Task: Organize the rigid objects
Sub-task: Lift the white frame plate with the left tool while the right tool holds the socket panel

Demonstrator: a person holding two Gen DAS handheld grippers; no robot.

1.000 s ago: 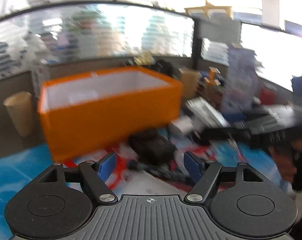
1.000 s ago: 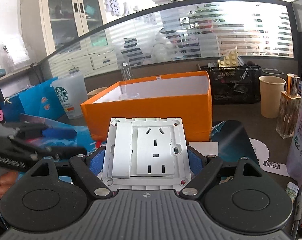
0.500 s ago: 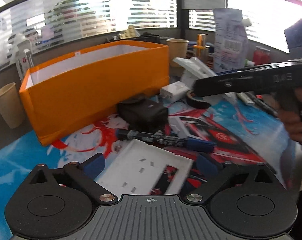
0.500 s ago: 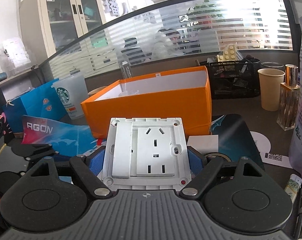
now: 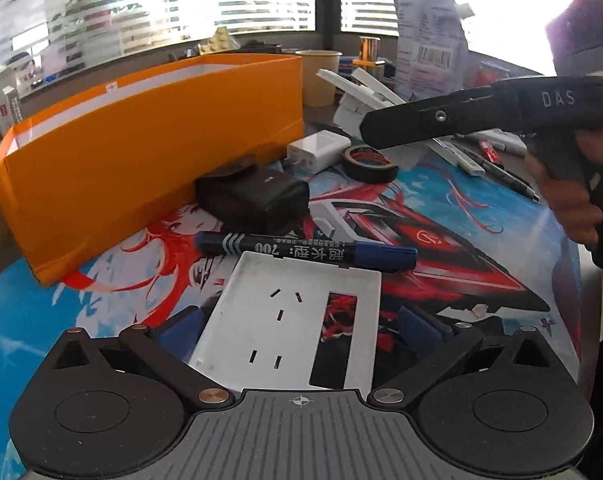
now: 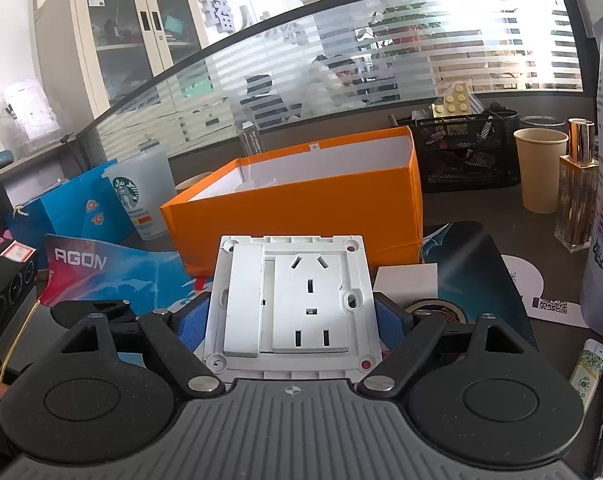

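White cover plate (image 5: 297, 316) lies flat between spread left gripper (image 5: 301, 326) fingers, long axis forward; right gripper (image 6: 289, 320) clamps the socket (image 6: 291, 300).

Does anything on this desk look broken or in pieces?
Yes. The white cover plate on the mat has an open cutout and no mechanism behind it, while the bare socket module sits separately in the right gripper: one outlet, taken apart.

We've got bright daylight pouring through the windows (image 5: 261, 4) behind, blown out to pure white at the top right of the left wrist view, both frames sharp up close, with heavy fisheye bending at the edges and soft shadows on the surface (image 5: 501, 216).
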